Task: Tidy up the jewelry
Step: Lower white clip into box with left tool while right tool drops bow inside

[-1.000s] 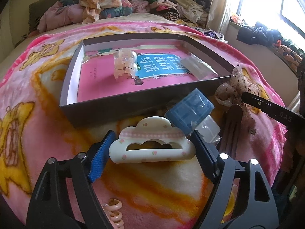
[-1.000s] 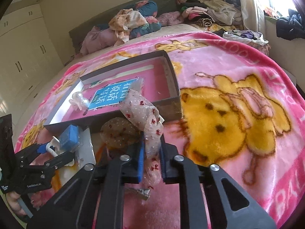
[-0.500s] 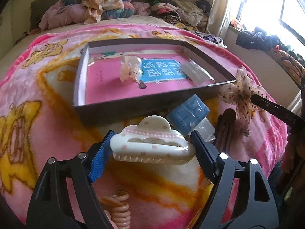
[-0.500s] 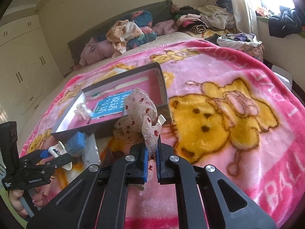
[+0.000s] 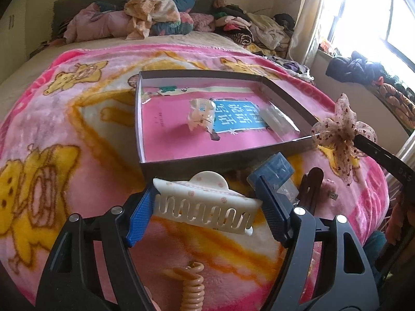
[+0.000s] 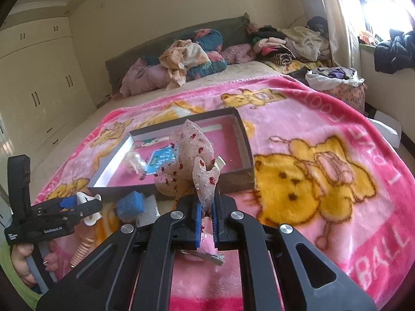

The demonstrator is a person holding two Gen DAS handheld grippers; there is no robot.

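Observation:
My left gripper point(image 5: 207, 210) is shut on a white cloud-shaped claw clip point(image 5: 205, 204), held above the blanket just in front of the grey box point(image 5: 207, 163) with its pink floor. It also shows in the right wrist view point(image 6: 77, 204). My right gripper point(image 6: 206, 215) is shut on a sheer dotted fabric bow point(image 6: 192, 165), raised near the box's front right corner; the bow shows in the left wrist view point(image 5: 342, 132). A clear hair clip point(image 5: 201, 114) and a clear packet point(image 5: 277, 116) lie in the box.
A blue case point(image 5: 275, 168) on a clear bag, a dark brown clip point(image 5: 310, 184), a beige spiral hair tie point(image 5: 192, 287) and a small metal clip point(image 6: 207, 256) lie on the pink bear blanket point(image 5: 64, 134). Piled clothes sit at the bed's far end.
Both grippers have lifted and moved toward the box. The claw clip has tilted so its teeth now face the camera. The bow has risen clear of the blanket.

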